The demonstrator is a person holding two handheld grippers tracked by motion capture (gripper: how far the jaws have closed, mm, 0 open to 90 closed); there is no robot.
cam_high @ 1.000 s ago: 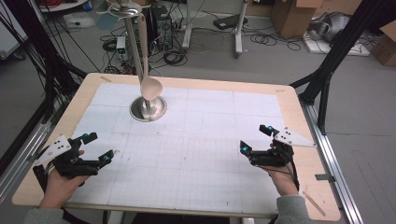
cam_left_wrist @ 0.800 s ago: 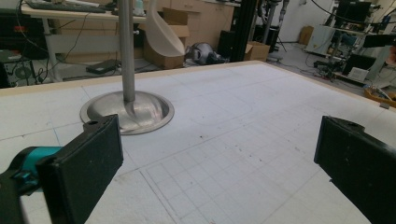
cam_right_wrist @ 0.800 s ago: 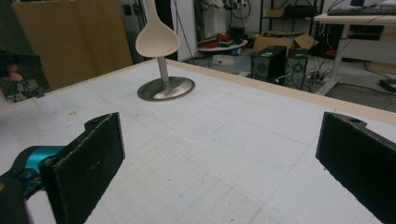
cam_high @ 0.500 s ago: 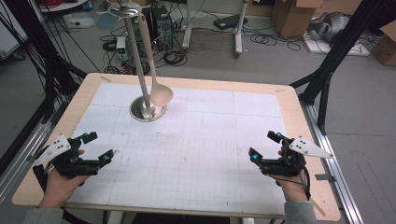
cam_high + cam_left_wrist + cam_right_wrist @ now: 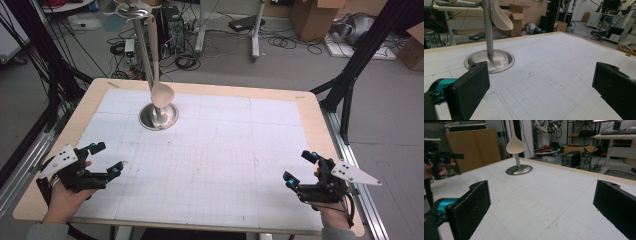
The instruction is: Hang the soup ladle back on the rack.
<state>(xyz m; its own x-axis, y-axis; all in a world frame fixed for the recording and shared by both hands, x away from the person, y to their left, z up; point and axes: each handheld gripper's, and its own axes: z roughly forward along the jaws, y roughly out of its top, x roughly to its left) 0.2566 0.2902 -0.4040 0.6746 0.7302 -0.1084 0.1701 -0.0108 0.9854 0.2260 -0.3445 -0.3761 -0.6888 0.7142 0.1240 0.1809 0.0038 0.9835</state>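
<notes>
A metal stand with a round base rises from the far left of the white gridded mat. A beige spoon hangs from the stand's top, its bowl just above the base. My left gripper is open near the front left of the mat, holding nothing. My right gripper is open near the front right, also holding nothing. In the left gripper view the base and spoon bowl lie ahead of the wide-apart jaws. The right gripper view shows the stand and spoon far off.
The wooden table edge frames the mat. Black frame legs, cables, boxes and computer gear stand on the floor beyond the table. In the right gripper view the person's other hand holds the left gripper at the far left.
The right gripper has drawn back toward the table's near right corner. The hanging spoon swung to the right and has come back. The left gripper has stayed put.
</notes>
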